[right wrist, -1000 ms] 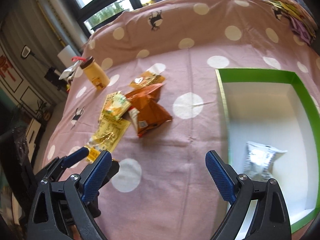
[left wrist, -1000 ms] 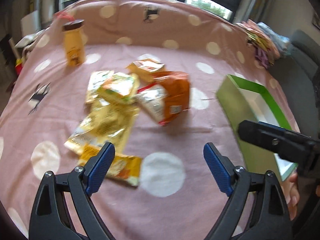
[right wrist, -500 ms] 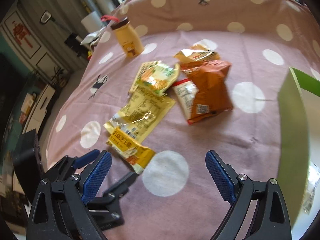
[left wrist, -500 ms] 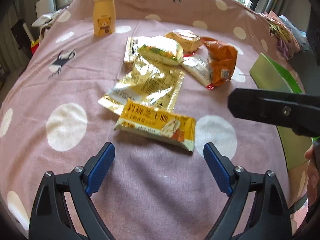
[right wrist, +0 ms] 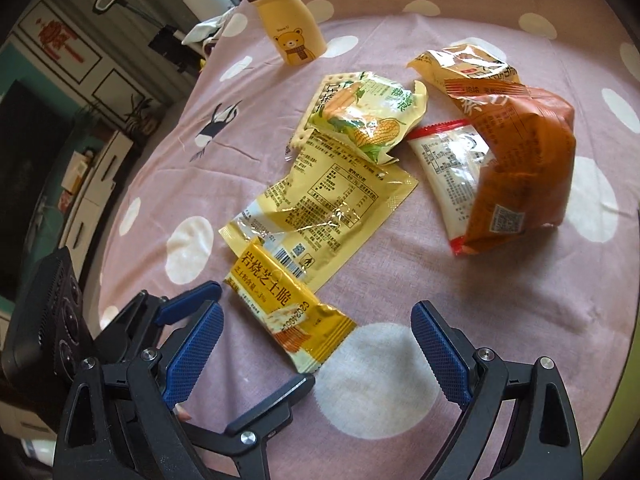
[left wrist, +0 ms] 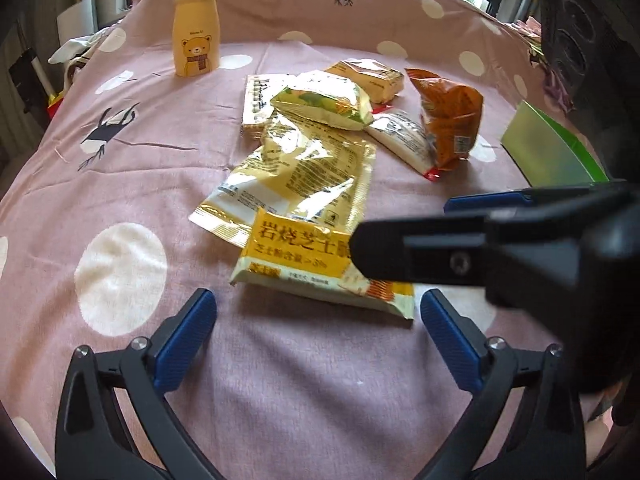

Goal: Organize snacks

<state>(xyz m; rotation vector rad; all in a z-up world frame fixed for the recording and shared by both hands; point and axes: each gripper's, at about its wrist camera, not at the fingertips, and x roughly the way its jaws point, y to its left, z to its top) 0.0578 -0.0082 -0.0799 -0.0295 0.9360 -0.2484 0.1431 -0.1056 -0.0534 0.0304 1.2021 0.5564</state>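
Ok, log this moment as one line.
left gripper: open, just widened, nothing held | right gripper: open, nothing held | yellow cheese-crisp packet: on cloth, ahead of both | green box: right

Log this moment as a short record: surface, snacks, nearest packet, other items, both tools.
surface: pink dotted cloth
snacks: loose pile, packets overlapping mid-cloth
nearest packet: yellow cheese packet, flat, ahead of both tools
orange bag: lies partly on white sachet
bottle: upright, apart from pile
box: green, at right edge
left tool: open, empty
right tool: open, empty

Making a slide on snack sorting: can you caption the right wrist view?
Open right hand-held gripper hovers over a yellow cheese-crisp packet at the near edge of a snack pile on a polka-dot cloth.
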